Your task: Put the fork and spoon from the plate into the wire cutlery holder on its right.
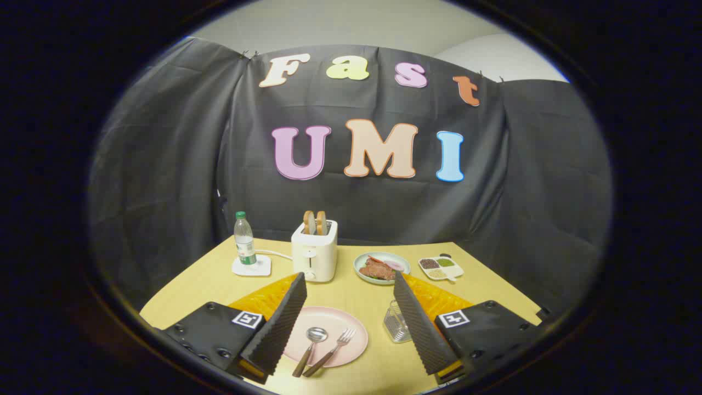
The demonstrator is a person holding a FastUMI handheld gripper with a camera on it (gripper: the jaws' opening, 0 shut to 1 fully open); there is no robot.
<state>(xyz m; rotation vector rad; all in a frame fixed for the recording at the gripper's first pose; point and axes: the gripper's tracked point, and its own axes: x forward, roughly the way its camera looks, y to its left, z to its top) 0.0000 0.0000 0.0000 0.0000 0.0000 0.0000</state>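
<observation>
A pink plate (pixel 351 323) lies on the yellow table between my two fingers. On it rest a spoon (pixel 313 339) and a fork (pixel 339 342), both with wooden handles pointing toward me, the spoon left of the fork. The wire cutlery holder (pixel 396 325) stands just right of the plate, partly hidden behind my right finger (pixel 419 329). My gripper (pixel 349 285) is open wide and held above the table, with nothing between its fingers.
Beyond the plate stand a white toaster (pixel 314 253) with toast in it, a water bottle (pixel 244 241) on a white coaster, a green plate of food (pixel 382 267) and a small divided dish of seeds (pixel 440 268). Orange mats (pixel 263 299) lie under the fingers.
</observation>
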